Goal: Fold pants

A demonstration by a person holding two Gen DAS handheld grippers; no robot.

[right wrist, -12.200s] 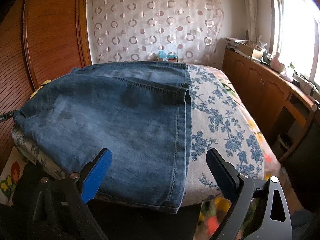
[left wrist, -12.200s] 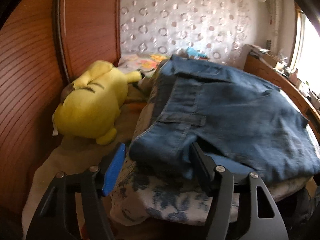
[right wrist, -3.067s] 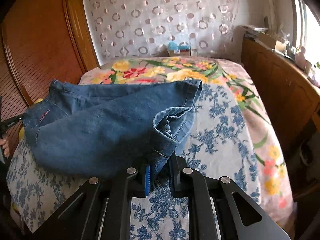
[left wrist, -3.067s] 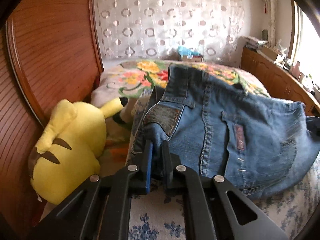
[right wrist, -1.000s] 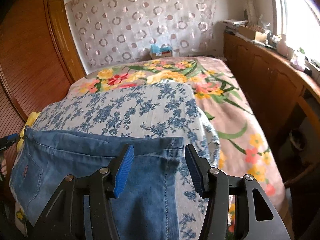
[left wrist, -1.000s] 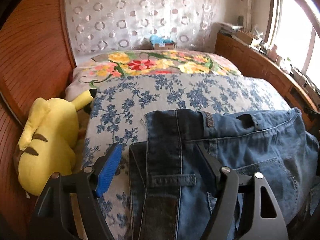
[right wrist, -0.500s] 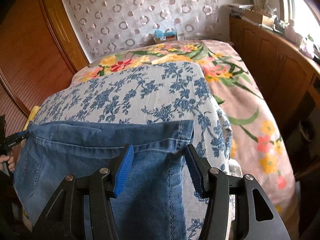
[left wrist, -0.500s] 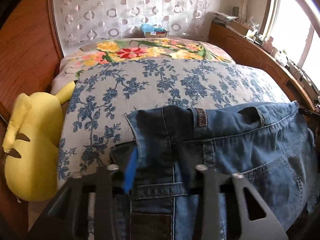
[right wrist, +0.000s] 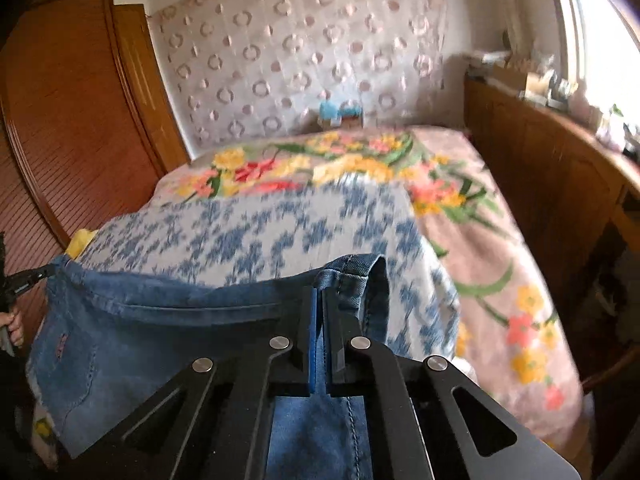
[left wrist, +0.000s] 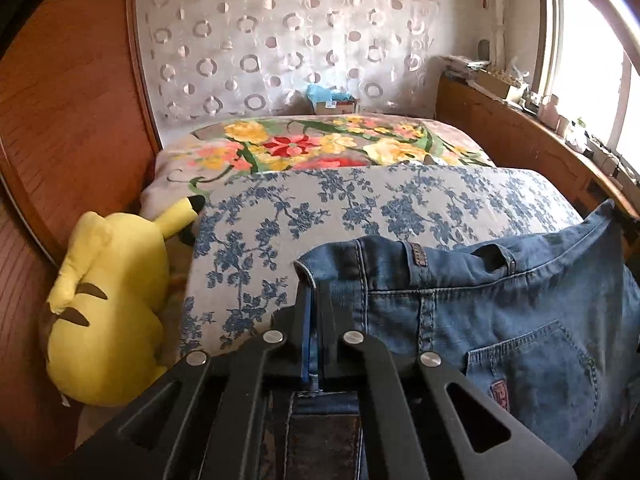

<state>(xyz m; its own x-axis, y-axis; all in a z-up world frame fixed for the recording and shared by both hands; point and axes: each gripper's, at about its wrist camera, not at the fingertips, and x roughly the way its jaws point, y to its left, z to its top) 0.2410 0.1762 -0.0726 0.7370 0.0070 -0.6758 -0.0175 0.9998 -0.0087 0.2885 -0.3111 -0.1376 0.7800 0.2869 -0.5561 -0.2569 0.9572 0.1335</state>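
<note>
Our left gripper [left wrist: 314, 300] is clamping the waistband corner of the jeans [left wrist: 500, 320], having just closed on it. Our right gripper [right wrist: 320, 300] is pinching what looks like the blurred opposite denim edge, over the blue-flowered quilt [left wrist: 360, 208].

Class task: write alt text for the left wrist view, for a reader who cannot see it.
The left gripper is shut on the corner of the blue jeans, which lie on a blue-flowered bedspread. A yellow plush toy lies to the left against a wooden headboard, and a circle-patterned curtain hangs at the far end.
</note>
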